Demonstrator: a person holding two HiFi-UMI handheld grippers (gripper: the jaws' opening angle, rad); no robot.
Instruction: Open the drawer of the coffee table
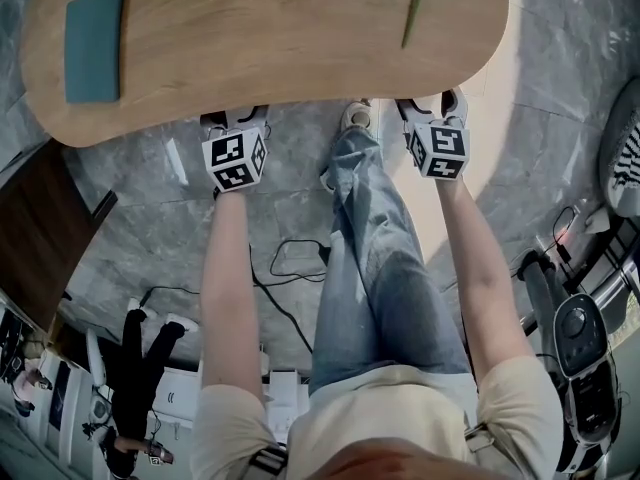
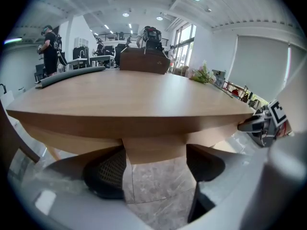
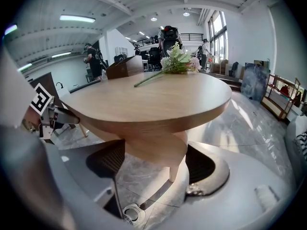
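The oval wooden coffee table (image 1: 270, 38) fills the top of the head view. Both grippers reach under its near edge, so their jaws are hidden there. My left gripper (image 1: 236, 133) sits left of my knee and my right gripper (image 1: 437, 128) right of it. In the left gripper view the left gripper (image 2: 156, 176) has its pads wide apart, with the wooden drawer body (image 2: 154, 150) under the tabletop showing in the gap. The right gripper (image 3: 156, 171) looks the same around the curved drawer body (image 3: 156, 150). No pad visibly presses on the wood.
A teal book (image 1: 93, 43) lies at the table's left end and a green flower stem (image 1: 418, 3) at its right. A table leg (image 3: 175, 169) stands beyond the right jaws. My leg and shoe (image 1: 355, 118) are between the grippers. Cables (image 1: 290, 258) lie on the marble floor.
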